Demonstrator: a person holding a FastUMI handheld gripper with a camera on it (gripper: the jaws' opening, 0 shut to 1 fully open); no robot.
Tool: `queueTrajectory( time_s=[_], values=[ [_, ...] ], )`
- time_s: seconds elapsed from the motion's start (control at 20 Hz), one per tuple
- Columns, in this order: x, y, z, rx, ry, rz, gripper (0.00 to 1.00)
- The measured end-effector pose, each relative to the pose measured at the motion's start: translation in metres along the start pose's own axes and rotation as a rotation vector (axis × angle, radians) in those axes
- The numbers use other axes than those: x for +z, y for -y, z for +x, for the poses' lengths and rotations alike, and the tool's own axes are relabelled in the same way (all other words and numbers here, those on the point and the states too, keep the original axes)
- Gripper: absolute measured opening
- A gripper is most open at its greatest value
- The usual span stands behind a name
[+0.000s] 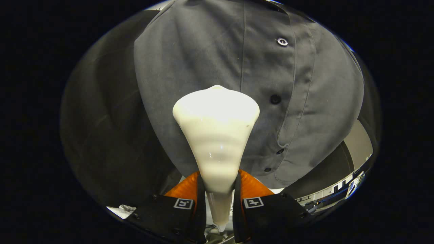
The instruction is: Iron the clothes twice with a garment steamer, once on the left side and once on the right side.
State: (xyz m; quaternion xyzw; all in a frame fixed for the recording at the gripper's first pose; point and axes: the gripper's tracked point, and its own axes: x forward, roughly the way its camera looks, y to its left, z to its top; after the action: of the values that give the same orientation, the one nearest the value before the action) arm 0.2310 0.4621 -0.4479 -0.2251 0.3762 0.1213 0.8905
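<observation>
Gripper view looks along the two fingers (198, 189) toward a hanging grey shirt (210, 57); the gripper (218, 188) is closed on the narrow handle of a cream-white garment steamer (216, 135), one finger pressing on each side of it, with only the handle's width between them; the steamer widens ahead of the fingers into a broad rounded head that sits against or just short of the cloth, and I cannot tell whether it touches; the head lies just left of the shirt's button placket (271, 84), where a pale snap (282, 41) sits above a dark button (275, 99); dark cloth (101, 135) hangs left of the shirt.
</observation>
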Motion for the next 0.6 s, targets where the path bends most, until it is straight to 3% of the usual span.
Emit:
queueTrajectory(
  time_s=[0.35,0.6],
  values=[
    [-0.029,0.010,0.022,-0.004,-0.060,-0.004,0.40],
    [-0.075,0.031,0.055,-0.007,-0.107,-0.001,0.40]
  ],
)
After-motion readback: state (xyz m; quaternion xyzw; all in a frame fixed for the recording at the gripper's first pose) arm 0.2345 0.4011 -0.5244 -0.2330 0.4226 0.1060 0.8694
